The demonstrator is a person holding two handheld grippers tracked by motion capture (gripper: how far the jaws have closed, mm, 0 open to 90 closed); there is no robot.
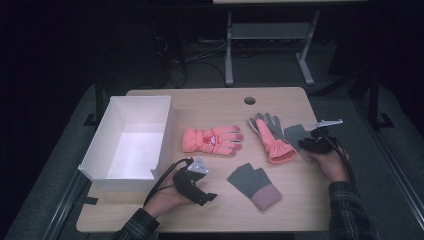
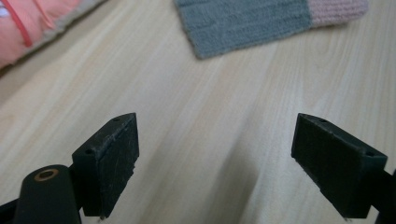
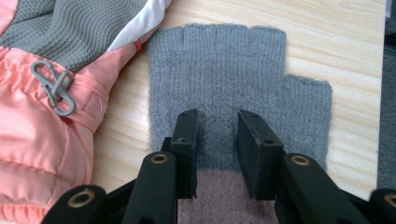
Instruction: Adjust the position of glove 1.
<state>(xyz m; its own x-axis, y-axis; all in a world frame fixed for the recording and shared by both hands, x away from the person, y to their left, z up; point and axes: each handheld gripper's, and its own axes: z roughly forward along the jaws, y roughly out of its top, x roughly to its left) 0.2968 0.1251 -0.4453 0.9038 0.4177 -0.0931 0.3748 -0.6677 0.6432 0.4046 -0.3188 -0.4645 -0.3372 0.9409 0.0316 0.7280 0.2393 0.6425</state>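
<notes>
R gripper (image 3: 215,154) maybe pinching grey glove (image 3: 219,70)

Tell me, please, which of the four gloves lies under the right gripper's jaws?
The grey knit fingerless glove at the table's right edge; its twin lies nearer the person, and both pink gloves lie beside it.

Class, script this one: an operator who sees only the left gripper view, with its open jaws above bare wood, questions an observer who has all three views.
Operator: Where's the right gripper?
Observer: The right gripper points down at a second grey knit glove, beside a pink-and-grey ski glove.
Operator: Is there anywhere to put gloves?
Observer: A white box stands open at far left in the high view.
</notes>
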